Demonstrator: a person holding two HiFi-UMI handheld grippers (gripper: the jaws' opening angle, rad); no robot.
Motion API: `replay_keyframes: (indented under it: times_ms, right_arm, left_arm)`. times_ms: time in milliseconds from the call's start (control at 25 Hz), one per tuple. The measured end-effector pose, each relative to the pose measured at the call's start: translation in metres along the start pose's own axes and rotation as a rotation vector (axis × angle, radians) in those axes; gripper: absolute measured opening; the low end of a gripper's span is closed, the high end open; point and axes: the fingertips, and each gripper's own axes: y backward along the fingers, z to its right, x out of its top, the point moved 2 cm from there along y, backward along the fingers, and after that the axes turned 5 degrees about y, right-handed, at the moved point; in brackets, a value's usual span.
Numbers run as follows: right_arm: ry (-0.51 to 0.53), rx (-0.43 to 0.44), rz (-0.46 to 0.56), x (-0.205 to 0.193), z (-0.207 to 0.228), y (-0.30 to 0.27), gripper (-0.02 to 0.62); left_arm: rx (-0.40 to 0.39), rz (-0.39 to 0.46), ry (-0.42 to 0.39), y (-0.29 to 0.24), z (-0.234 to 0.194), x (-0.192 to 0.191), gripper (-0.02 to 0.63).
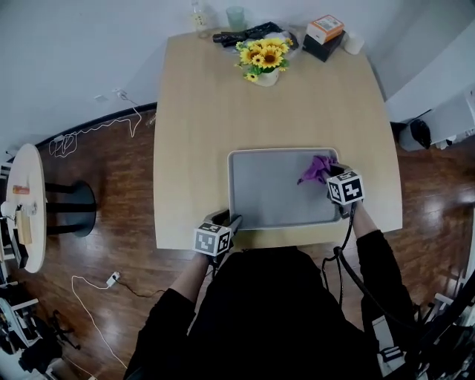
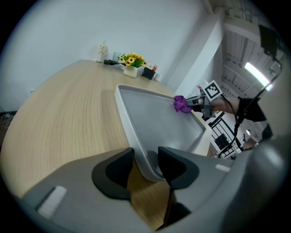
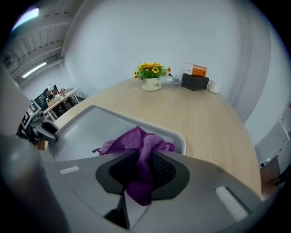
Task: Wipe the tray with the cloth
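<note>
A grey tray lies on the light wood table near its front edge. A purple cloth rests on the tray's far right corner, and my right gripper is shut on it. In the right gripper view the cloth bunches between the jaws of that gripper, over the tray. My left gripper is at the tray's near left corner. In the left gripper view the tray's rim runs between the jaws of the left gripper, which are closed on it.
A pot of sunflowers, an orange and black box, a cup and a bottle stand along the table's far edge. A small round side table stands at the left, with cables on the wood floor.
</note>
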Motion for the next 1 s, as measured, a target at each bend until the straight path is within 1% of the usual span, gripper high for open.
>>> replay_keyframes:
  times_ms: [120, 200, 280, 360, 480, 600, 680, 800, 880, 1000]
  right_arm:
    - [0.004, -0.027, -0.002, 0.03, 0.009, -0.021, 0.077]
    - [0.02, -0.039, -0.018, 0.039, 0.007, -0.027, 0.075]
    - [0.036, -0.043, -0.012, 0.038, 0.001, -0.024, 0.075]
    - [0.043, -0.022, 0.003, 0.028, -0.01, -0.016, 0.075]
    - [0.084, 0.037, 0.0, 0.004, -0.039, 0.0, 0.075]
    - [0.162, 0.108, -0.021, -0.024, -0.074, 0.02, 0.074]
    - [0.195, 0.164, -0.037, -0.043, -0.097, 0.033, 0.074]
    - [0.208, 0.25, -0.062, -0.067, -0.125, 0.048, 0.074]
    - [0.225, 0.285, -0.078, -0.073, -0.135, 0.052, 0.074]
    - [0.284, 0.336, -0.106, -0.07, -0.132, 0.048, 0.074]
  left_arm:
    - [-0.02, -0.005, 0.018, -0.001, -0.001, 0.0, 0.161]
    - [-0.026, -0.003, 0.028, 0.0, -0.002, 0.001, 0.161]
    - [-0.024, 0.006, 0.029, 0.002, -0.004, 0.002, 0.161]
    - [-0.023, 0.02, 0.03, 0.002, -0.005, 0.002, 0.161]
    - [-0.019, 0.046, 0.037, 0.003, -0.005, 0.0, 0.161]
    - [-0.011, 0.066, 0.042, 0.003, -0.005, 0.001, 0.163]
    - [-0.007, 0.065, 0.047, 0.002, -0.005, 0.0, 0.163]
    - [0.0, 0.051, 0.056, 0.001, -0.004, 0.0, 0.163]
    - [0.007, 0.044, 0.062, 0.0, -0.003, 0.0, 0.163]
    - [0.02, 0.04, 0.078, 0.0, -0.002, -0.001, 0.163]
